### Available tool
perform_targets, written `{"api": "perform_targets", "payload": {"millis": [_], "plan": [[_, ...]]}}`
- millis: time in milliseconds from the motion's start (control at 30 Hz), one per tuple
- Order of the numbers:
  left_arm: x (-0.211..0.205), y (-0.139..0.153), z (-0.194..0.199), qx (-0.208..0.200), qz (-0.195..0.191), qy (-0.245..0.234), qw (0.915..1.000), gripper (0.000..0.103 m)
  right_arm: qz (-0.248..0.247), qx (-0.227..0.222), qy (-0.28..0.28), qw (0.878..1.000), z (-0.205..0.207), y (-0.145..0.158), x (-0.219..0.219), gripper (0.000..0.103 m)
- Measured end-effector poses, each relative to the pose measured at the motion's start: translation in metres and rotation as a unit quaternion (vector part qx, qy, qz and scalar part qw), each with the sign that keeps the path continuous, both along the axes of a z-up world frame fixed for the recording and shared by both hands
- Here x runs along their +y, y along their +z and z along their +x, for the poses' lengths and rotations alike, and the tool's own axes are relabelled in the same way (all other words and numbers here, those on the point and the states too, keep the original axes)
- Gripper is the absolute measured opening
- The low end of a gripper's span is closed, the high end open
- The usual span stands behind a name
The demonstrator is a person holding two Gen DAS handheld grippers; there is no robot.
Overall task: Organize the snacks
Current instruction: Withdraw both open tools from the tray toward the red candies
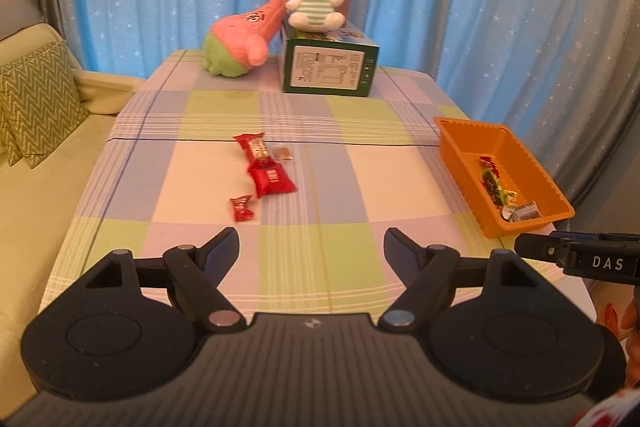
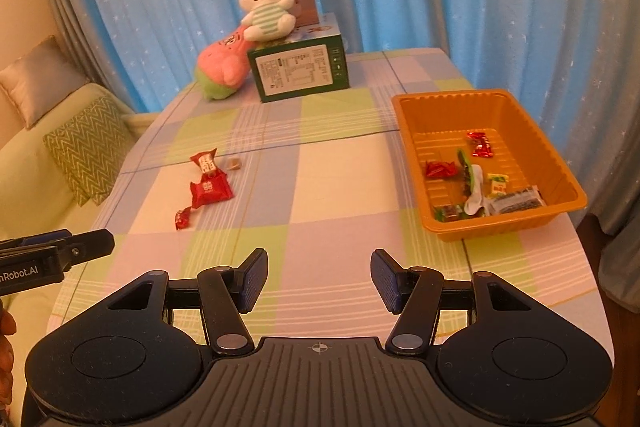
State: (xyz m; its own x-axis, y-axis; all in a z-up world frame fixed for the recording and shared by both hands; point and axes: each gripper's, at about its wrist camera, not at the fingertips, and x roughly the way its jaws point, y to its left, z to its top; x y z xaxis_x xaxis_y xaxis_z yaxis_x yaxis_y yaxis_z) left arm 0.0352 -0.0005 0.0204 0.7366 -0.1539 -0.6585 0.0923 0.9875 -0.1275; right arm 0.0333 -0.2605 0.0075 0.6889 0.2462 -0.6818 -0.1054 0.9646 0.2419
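four wrapped snacks (image 1: 264, 173) lie mid-table; others fill the orange tray (image 2: 412, 131).

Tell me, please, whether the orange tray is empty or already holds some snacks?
Partly filled: the orange tray holds several wrapped snacks on its floor, with bare floor left, mostly at the far end.

box (image 1: 329, 69) label unreadable, sofa (image 1: 36, 155) cut off
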Motion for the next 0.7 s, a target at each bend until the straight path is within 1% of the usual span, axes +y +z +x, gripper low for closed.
{"api": "perform_targets", "payload": {"millis": [367,533,700], "plan": [[0.025,-0.006,0.008,0.004,0.002,0.025,0.9997,0.077,-0.006,0.001,0.018,1.0,0.011,-0.004,0.019,0.057],[0.038,-0.012,0.016,0.009,-0.006,0.034,0.9993,0.077,-0.009,0.005,0.025,1.0,0.02,-0.01,0.027,0.057],[0.048,-0.023,0.03,0.019,-0.003,0.042,0.9989,0.076,-0.011,0.004,0.026,1.0,0.031,-0.015,0.034,0.057]]}}
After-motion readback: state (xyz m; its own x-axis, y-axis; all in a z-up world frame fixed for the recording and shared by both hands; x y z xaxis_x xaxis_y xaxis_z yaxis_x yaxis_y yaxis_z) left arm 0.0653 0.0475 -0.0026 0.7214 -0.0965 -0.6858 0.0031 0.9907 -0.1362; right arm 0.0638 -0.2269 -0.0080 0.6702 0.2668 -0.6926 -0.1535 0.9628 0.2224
